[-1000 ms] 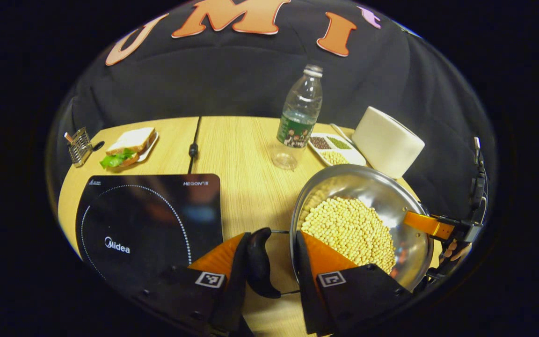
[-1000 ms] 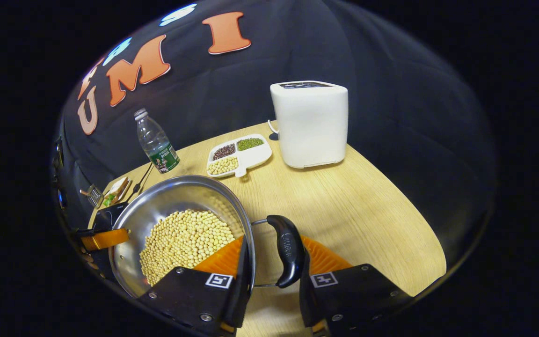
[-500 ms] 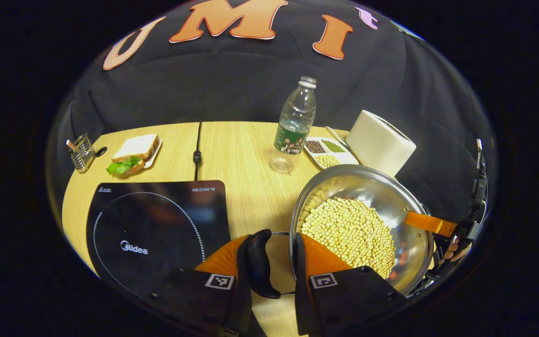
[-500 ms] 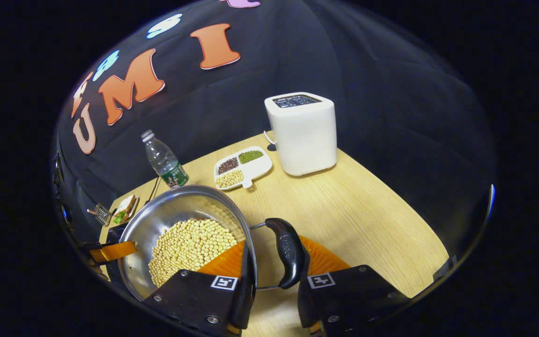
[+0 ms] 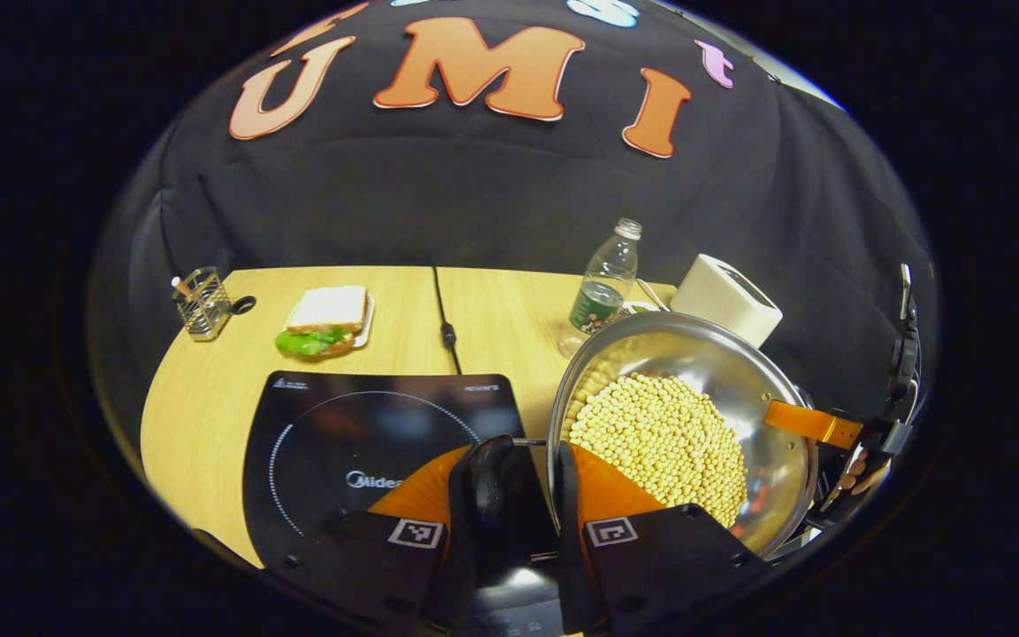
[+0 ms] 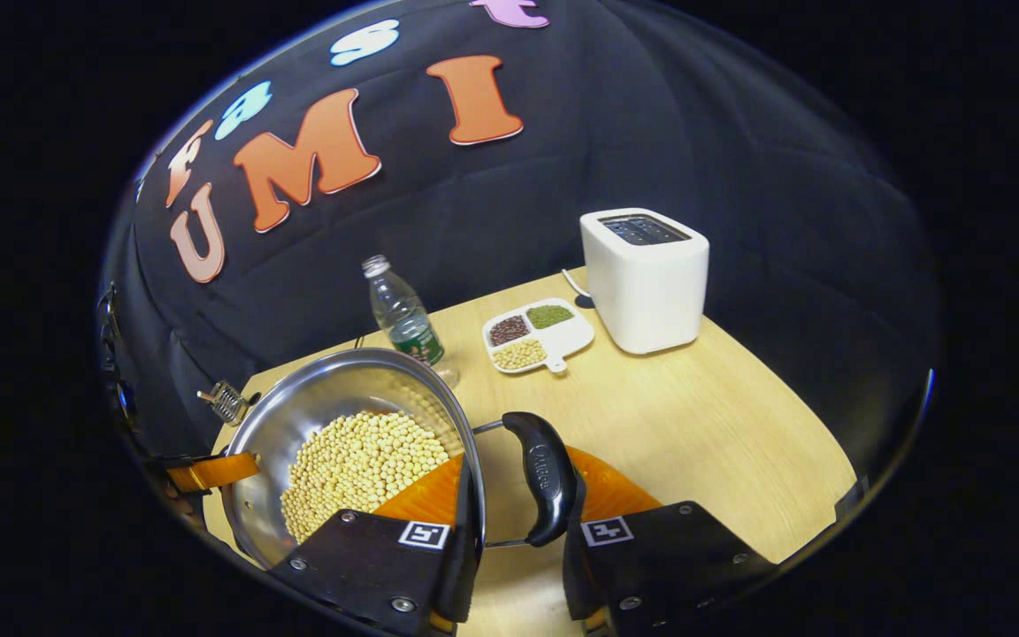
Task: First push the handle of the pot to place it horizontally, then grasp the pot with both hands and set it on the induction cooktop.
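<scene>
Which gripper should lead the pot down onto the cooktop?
Left. The left gripper holds the pot by its handle already over the induction cooktop; the right gripper grips the far handle.

The left gripper [image 5: 514, 495] has two black blocks at its base, and each block has a small square black-and-white marker and small screws on top. The right gripper [image 6: 514, 495] is built the same way, with round silver screws near the corners of its blocks. In the left gripper view, a hand [image 5: 859, 473] shows with dark cables above it.
</scene>
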Available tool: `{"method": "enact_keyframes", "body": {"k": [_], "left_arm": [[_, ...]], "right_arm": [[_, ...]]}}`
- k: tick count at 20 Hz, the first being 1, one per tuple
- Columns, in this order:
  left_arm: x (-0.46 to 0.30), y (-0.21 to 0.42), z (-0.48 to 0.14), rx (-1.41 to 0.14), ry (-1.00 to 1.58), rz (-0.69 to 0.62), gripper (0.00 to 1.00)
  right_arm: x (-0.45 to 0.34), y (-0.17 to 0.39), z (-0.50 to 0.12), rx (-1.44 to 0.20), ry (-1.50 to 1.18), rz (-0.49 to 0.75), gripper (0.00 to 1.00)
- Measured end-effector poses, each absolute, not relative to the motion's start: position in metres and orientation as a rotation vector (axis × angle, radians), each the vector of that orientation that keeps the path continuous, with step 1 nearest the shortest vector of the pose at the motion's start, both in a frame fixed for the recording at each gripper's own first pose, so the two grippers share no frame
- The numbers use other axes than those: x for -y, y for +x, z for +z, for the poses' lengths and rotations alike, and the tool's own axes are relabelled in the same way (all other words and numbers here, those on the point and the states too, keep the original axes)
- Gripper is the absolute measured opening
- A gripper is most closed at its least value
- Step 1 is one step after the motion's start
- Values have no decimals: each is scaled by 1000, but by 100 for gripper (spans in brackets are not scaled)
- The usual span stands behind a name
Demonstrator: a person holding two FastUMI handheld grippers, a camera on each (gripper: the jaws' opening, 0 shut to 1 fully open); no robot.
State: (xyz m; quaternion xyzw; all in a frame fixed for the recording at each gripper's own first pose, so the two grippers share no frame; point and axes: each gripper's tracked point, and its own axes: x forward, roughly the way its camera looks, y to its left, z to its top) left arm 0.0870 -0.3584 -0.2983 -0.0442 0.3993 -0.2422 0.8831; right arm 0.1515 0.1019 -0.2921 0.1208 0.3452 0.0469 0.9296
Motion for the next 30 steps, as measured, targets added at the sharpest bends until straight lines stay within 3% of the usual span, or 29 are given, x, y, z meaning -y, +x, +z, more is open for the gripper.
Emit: {"method": "enact_keyframes", "body": {"k": [8,10,18,21,22,23,24,26,30], "left_arm": [[266,100,-287,-824,-104,-428,48],[246,104,-287,-832,-118,-408,41],[163,119,-304,-870,-145,-330,48],[145,124,-313,-877,-142,-317,41],[139,127,-318,-878,-129,-325,48],[135,130,-324,-877,-127,-326,45],[136,132,-328,-883,-127,-328,48],[135,132,-334,-889,-134,-329,41],[135,134,-341,-917,-125,-320,50]], "right_arm": [[-188,139,-279,-715,244,175,40],[-211,137,-277,-723,242,191,40],[-292,130,-291,-763,208,260,40],[-311,128,-298,-778,205,277,40],[-315,126,-301,-784,201,281,40],[-319,125,-303,-788,194,283,40],[-321,126,-305,-792,191,284,40],[-324,129,-306,-795,190,282,40],[-327,129,-319,-824,180,283,44]]}}
